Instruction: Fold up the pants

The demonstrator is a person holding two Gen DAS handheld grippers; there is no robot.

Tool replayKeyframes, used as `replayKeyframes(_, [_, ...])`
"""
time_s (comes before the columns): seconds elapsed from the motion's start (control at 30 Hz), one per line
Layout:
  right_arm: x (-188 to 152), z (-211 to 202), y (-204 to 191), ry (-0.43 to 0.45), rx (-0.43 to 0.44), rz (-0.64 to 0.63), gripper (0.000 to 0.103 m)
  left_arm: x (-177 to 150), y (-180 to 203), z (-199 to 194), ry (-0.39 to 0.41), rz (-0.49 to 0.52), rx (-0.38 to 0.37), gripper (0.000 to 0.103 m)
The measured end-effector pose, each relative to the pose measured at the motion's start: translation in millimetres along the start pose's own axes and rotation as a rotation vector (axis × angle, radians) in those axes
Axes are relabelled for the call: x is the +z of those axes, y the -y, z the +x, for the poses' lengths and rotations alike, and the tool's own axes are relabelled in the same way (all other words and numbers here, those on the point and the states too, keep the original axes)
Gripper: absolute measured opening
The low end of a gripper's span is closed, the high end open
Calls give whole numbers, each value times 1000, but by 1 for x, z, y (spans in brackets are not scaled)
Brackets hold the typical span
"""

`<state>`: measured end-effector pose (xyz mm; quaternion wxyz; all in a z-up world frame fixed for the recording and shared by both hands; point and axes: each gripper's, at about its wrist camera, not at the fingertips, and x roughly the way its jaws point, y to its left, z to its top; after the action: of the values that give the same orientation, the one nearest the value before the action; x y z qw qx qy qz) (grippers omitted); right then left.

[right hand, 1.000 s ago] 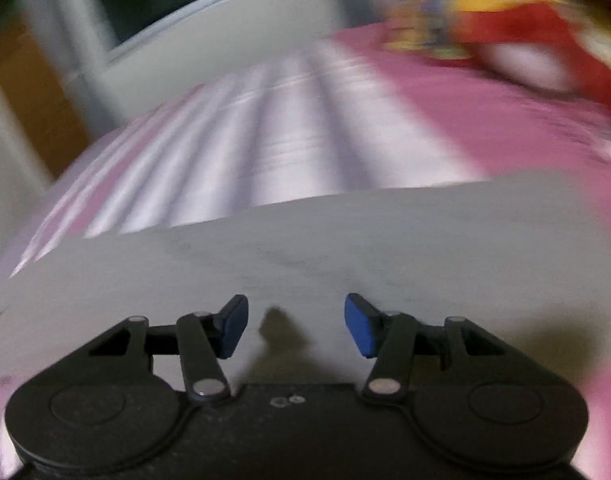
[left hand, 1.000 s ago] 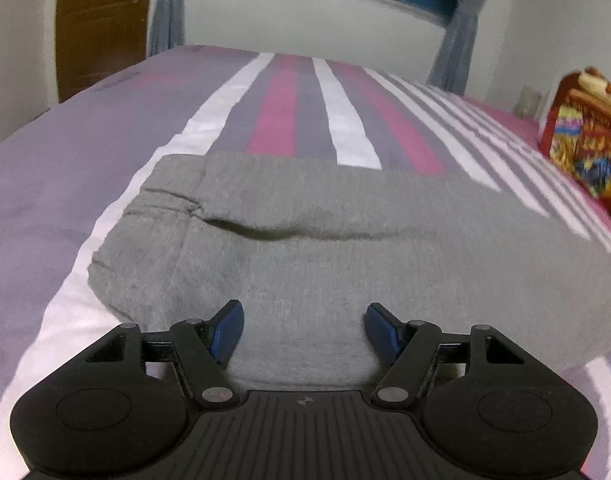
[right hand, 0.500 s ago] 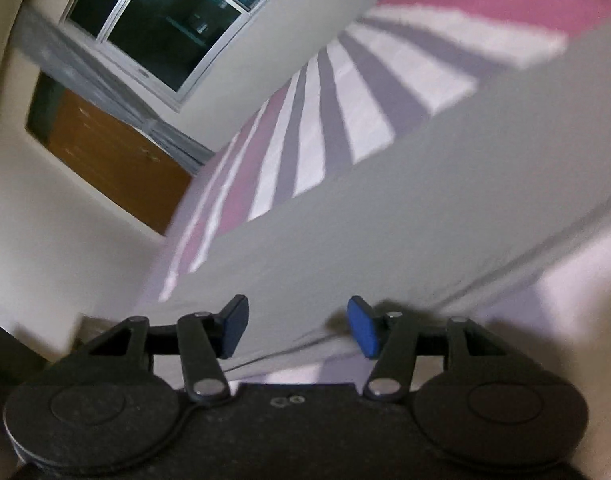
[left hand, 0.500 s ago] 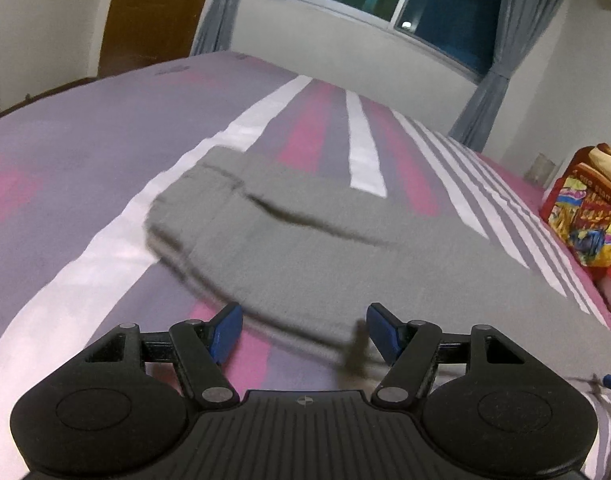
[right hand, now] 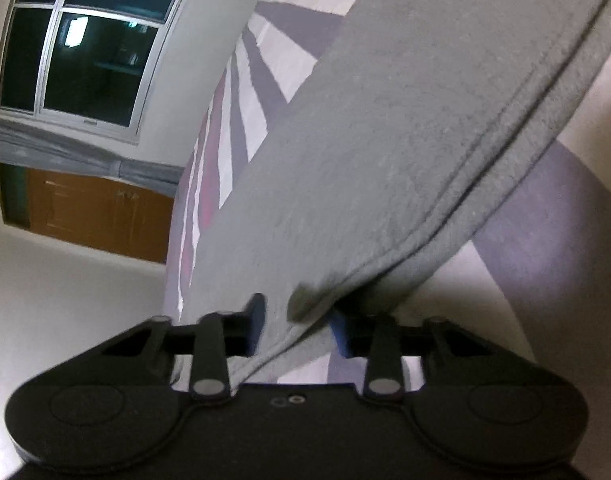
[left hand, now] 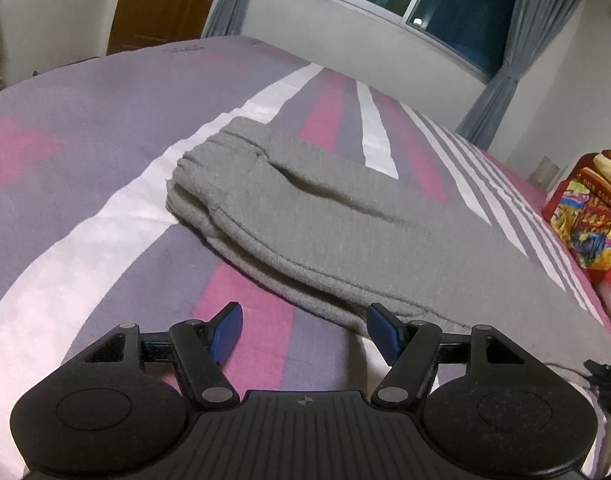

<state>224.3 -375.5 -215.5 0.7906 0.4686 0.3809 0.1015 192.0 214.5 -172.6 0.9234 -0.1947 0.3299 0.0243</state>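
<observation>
Grey fleece pants [left hand: 345, 232] lie folded lengthwise across the striped bedspread [left hand: 105, 152], their gathered waistband toward the brown door [left hand: 161, 0] and the legs running off toward the bright printed cushion [left hand: 589, 220]. Just short of the pants' near hem, the left gripper [left hand: 303, 330] hovers with its blue pads spread apart and nothing between them, one pad over the bedspread, the other at the hem. At the pants' other stretch, the right gripper [right hand: 295, 324], rolled sideways, has just closed and is pinched on the hem edge, which bunches between its pads.
</observation>
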Motion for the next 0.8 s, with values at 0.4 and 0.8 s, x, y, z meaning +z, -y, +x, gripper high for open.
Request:
replayKeyframes(0.4, [-10,-11,10,54,1,-22,12,8,14,0,9,36,-10,69])
replayKeyframes(0.8, [33,-95,53,329,-134,30,15,25,44,17,20,90,-6,69])
